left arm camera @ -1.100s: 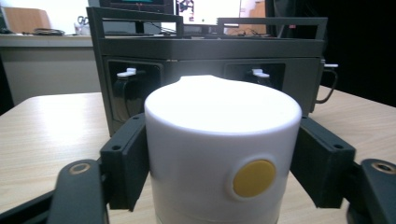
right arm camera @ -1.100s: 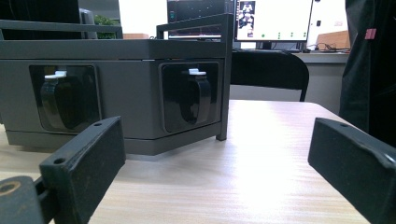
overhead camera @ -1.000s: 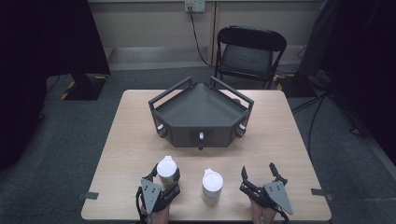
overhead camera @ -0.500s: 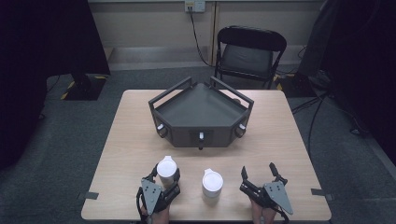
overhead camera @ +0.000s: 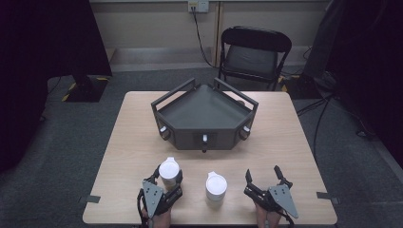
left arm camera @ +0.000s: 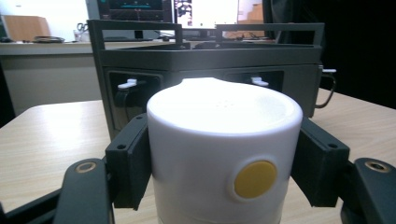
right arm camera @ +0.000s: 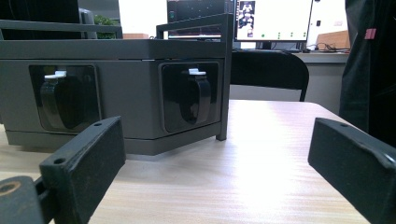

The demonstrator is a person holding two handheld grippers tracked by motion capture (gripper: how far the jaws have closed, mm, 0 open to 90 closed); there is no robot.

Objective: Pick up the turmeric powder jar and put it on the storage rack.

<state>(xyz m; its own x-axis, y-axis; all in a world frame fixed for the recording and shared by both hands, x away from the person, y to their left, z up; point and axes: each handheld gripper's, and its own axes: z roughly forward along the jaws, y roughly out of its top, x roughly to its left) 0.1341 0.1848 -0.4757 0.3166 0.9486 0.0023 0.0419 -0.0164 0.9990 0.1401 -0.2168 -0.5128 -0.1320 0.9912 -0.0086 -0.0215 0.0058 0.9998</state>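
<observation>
A white cup (overhead camera: 169,171) with a yellow dot on its side (left arm camera: 224,154) stands near the table's front edge, left of centre. My left gripper (overhead camera: 167,179) is shut on it, and in the left gripper view both black pads (left arm camera: 133,161) press against its sides. A second white cup (overhead camera: 216,186) stands free a little to the right, between the two grippers. My right gripper (overhead camera: 263,173) rests low over the table at the front right, open with nothing between its jaws (right arm camera: 217,163).
A dark grey wedge-shaped box (overhead camera: 204,135) with rails on top and latched recesses (right arm camera: 191,100) in its front walls sits mid-table, just beyond the cups. A black folding chair (overhead camera: 254,52) stands behind the wooden table (overhead camera: 294,142).
</observation>
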